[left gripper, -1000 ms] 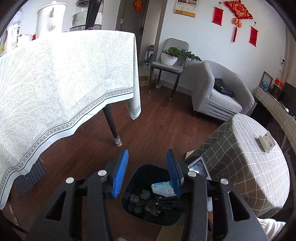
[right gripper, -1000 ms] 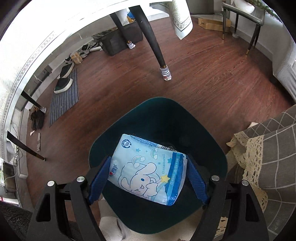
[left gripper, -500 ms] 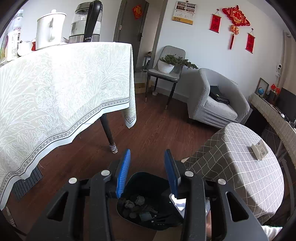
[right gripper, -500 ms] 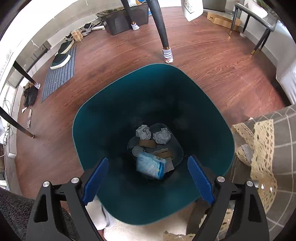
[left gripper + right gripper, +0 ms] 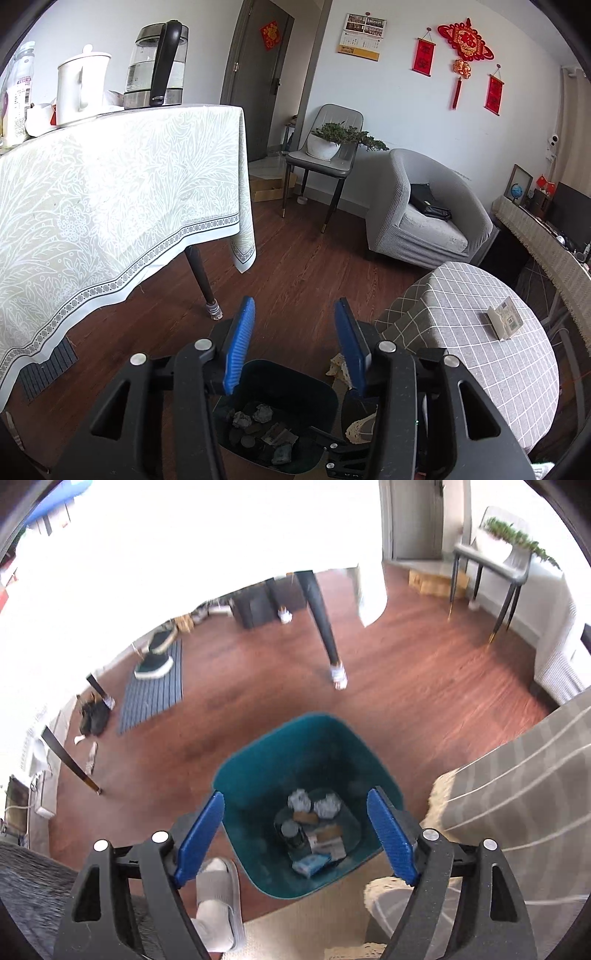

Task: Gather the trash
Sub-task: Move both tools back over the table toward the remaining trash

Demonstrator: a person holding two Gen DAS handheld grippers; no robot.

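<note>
Two tools hang above the teal bin (image 5: 306, 771), which stands on the wood floor just beside the corner of the round counter (image 5: 476, 332) with its checked cloth, presumably so trash swept from that counter has a short way to fall. The right tool (image 5: 295, 830) stands wide with nothing between its blue pads, and its jaws have just been closing a little. The blue tissue packet (image 5: 310, 864) lies at the bottom of the bin, against the near wall, among crumpled paper balls (image 5: 314, 803) and card scraps. The left tool (image 5: 293, 343) is at a middling gape, empty too, its jaws having just been opening. One small card (image 5: 504, 321) sits on the round counter near its far edge, perhaps next to collect.
</note>
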